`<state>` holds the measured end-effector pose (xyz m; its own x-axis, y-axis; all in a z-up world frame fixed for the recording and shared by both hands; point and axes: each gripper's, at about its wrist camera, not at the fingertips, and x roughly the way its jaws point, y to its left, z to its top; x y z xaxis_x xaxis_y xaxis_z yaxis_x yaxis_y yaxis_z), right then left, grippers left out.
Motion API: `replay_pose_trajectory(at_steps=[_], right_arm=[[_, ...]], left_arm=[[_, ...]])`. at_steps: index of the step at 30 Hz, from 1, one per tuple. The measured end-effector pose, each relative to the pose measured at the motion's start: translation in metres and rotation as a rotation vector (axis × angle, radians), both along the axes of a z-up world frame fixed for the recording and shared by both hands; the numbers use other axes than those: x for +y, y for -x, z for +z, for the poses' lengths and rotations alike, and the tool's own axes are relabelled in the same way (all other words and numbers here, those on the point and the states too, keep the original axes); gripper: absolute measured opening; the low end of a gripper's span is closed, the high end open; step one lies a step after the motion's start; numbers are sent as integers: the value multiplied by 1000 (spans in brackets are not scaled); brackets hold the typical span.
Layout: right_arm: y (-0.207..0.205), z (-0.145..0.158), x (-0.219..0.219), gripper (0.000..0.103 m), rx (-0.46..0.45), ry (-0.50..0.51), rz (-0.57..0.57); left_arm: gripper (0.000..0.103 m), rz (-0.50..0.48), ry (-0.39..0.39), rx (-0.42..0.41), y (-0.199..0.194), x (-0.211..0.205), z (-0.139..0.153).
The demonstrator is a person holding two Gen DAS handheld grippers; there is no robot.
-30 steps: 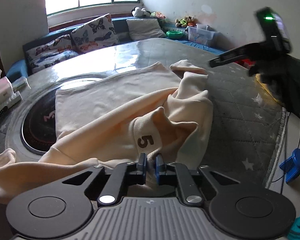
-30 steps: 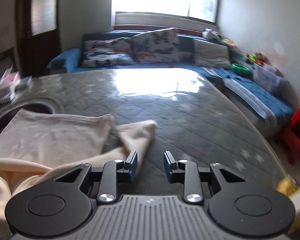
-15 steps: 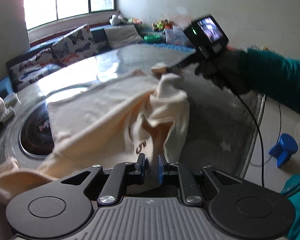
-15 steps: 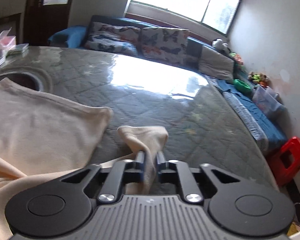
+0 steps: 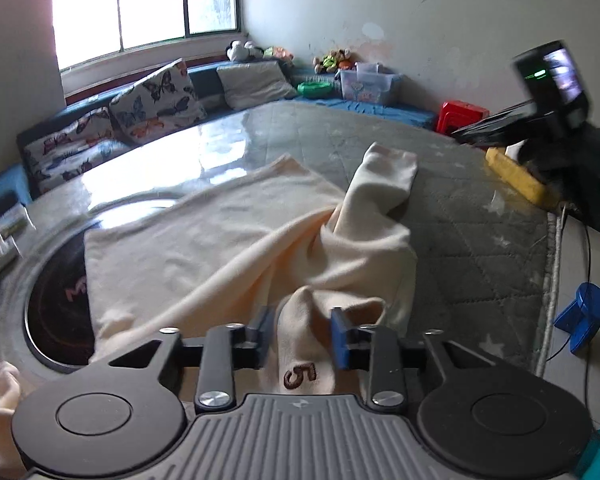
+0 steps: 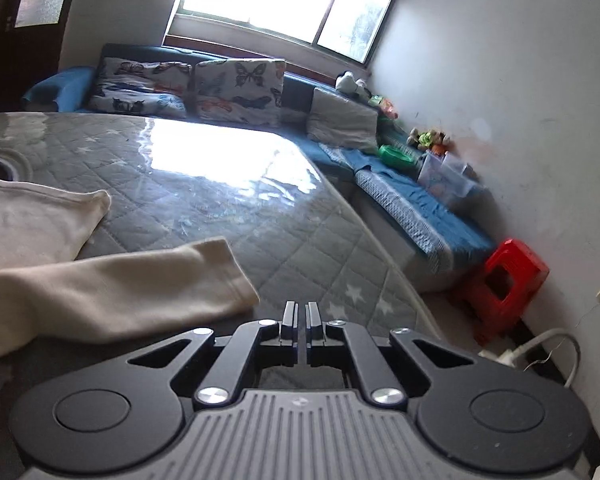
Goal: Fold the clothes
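Note:
A cream sweatshirt (image 5: 228, 236) lies spread on the grey quilted table (image 5: 480, 216). Its sleeve (image 5: 380, 188) lies out to the right. My left gripper (image 5: 300, 330) is open, and a bunched fold with a brown "5" patch (image 5: 300, 374) sits loose between its jaws. My right gripper (image 6: 300, 316) is shut and empty, just right of the sleeve cuff (image 6: 220, 276) and above the table. It also shows at the right edge of the left wrist view (image 5: 500, 130), away from the cloth.
A round dark inset (image 5: 56, 312) sits in the table at left, partly under the sweatshirt. A cushioned bench (image 6: 204, 88) runs along the far side. A red stool (image 6: 504, 284) and a blue object (image 5: 584, 316) are on the floor beyond the table's right edge.
My left gripper has opened and let go of the "5" fold. My right gripper released the sleeve cuff, which now lies flat, and pulled away to the right, shut again.

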<state>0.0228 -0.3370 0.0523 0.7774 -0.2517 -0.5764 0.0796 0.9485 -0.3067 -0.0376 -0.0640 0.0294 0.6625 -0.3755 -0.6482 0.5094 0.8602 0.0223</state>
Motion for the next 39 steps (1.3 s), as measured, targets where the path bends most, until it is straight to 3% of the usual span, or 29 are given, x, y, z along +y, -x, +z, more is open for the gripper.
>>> replay_pose_trajectory(at_steps=[3, 5, 9, 11, 17, 18, 19, 20, 21, 31, 36, 39], right_arm=[[-1, 2, -3, 14, 8, -89, 18], [-10, 1, -9, 27, 13, -163, 16], [-35, -8, -16, 31, 37, -287, 3], [-44, -14, -16, 40, 41, -301, 1], [-70, -32, -16, 40, 54, -342, -3], [-74, -36, -16, 38, 56, -349, -4], [-78, -39, -16, 27, 58, -356, -5], [-80, -40, -16, 11, 58, -352, -5], [-77, -37, -14, 8, 52, -323, -2], [-28, -2, -12, 7, -39, -4, -47], [-11, 2, -18, 8, -28, 70, -101], [-1, 4, -21, 16, -21, 115, -133]], left_arm=[[3, -21, 15, 6, 5, 0, -2], [2, -67, 26, -16, 17, -1, 2], [3, -181, 15, -50, 45, -2, 9], [3, -215, 9, -44, 54, 0, 7], [3, -200, 0, 3, 45, 4, -1], [3, -201, 2, 9, 42, 4, -2], [4, -209, 1, 15, 41, 3, -2], [6, -216, -5, 13, 39, 2, -1], [6, -221, -8, 5, 40, 2, 0], [13, -266, 15, -76, 37, -13, 16], [14, -291, 50, 10, 23, -27, 3], [14, -326, 50, 62, 22, -32, -5]])
